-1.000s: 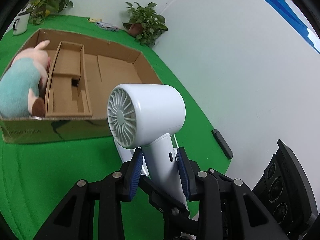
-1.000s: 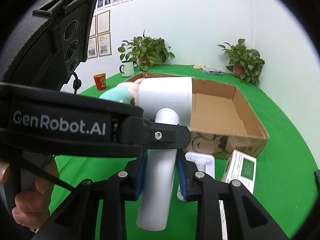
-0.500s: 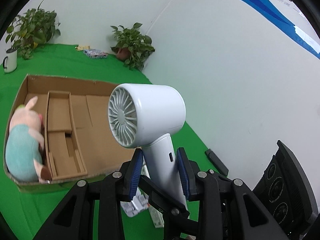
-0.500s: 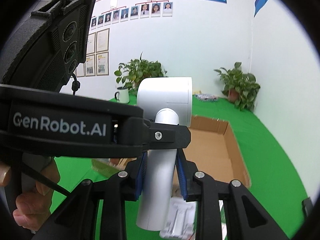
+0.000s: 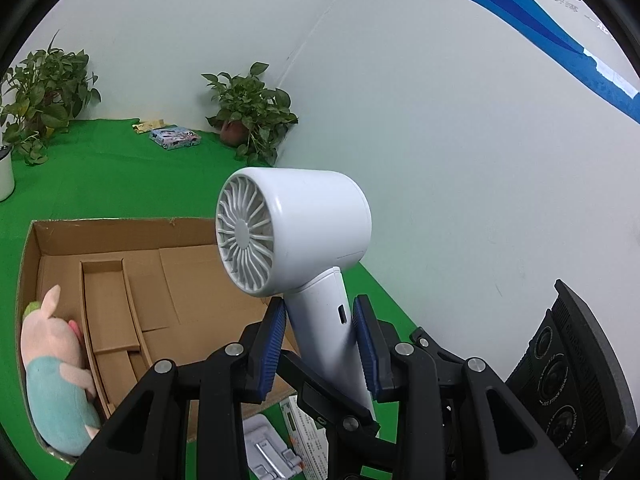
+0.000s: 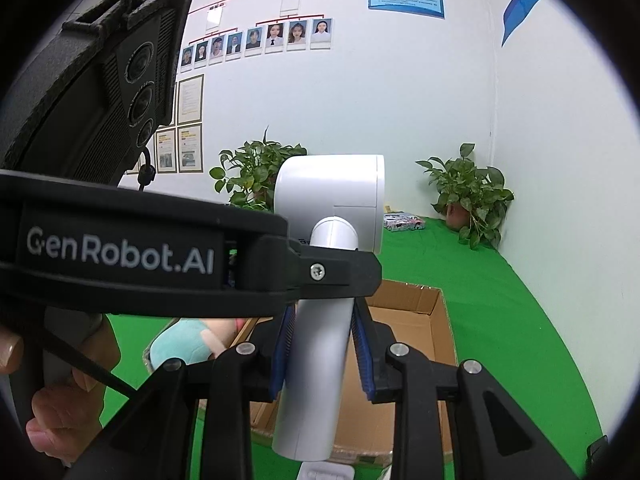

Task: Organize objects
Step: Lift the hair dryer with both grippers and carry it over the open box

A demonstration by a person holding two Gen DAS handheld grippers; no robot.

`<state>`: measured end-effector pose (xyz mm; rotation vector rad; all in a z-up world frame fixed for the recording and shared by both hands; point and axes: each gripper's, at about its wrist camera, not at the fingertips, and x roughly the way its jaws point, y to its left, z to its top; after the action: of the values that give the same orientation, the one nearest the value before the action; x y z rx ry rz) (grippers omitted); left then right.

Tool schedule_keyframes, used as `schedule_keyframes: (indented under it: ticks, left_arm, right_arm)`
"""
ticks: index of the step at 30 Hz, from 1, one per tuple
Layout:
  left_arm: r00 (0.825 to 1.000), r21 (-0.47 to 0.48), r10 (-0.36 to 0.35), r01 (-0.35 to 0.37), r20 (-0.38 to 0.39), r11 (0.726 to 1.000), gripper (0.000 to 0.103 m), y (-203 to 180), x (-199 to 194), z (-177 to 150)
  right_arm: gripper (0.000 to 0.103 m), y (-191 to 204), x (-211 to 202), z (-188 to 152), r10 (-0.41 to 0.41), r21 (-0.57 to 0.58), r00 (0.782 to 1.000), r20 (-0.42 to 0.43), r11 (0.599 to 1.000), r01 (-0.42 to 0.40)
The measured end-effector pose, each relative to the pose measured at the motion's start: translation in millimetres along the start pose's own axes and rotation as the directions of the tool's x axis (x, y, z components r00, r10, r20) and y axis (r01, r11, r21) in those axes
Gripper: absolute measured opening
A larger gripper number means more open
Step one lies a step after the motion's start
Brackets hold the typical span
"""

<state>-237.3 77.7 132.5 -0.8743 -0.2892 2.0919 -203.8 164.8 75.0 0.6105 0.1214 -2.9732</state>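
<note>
surface: green mat [image 5: 120, 184] | on it: cardboard box [image 5: 120, 228], potted plants [image 5: 252, 116], mug [image 5: 5, 176]

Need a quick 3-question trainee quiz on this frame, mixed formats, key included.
1. True or false: both grippers clamp the hair dryer handle.
2. What lies inside the cardboard box? A) mug B) plush toy C) book
3. Fill in: the table cover is ____.

Key: 1 true: left gripper and right gripper are both shut on the handle. 2 B, at the box's left end. 3 green.
</note>
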Motion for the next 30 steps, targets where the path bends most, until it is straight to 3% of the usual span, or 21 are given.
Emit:
schedule_keyframes:
  ticks: [7, 14, 22, 30]
  left_arm:
    - [1.000, -0.016, 0.012, -0.012, -0.021, 1.000, 0.032, 7.0, 16.3, 27.4]
    - [0.998, -0.058, 0.021, -0.025, -0.066, 0.998, 0.032, 32.6, 41.9, 31.9]
    - [0.992, -0.109, 0.009, -0.023, -0.130, 0.994, 0.032, 73.7, 79.7, 13.6]
    - [0.972, -0.199, -0.010, -0.038, -0.233, 0.979, 0.032, 122.4, 131.8, -22.4]
  right_arm:
    - [0.027, -3.9, 9.3, 3.5, 0.015, 0.017, 1.000, -0.020, 1.000, -0.015]
    - [0.027, -1.0, 37.8, -1.5, 0.036, 0.035, 0.996, -0.084, 0.999, -0.033]
    - [0.028, -1.7, 68.0, -19.5, 0.047, 0.056, 0.985, -0.168, 0.998, -0.038]
    - [0.028, -9.7, 105.4, -60.1, 0.076, 0.112, 0.951, -0.301, 0.993, -0.044]
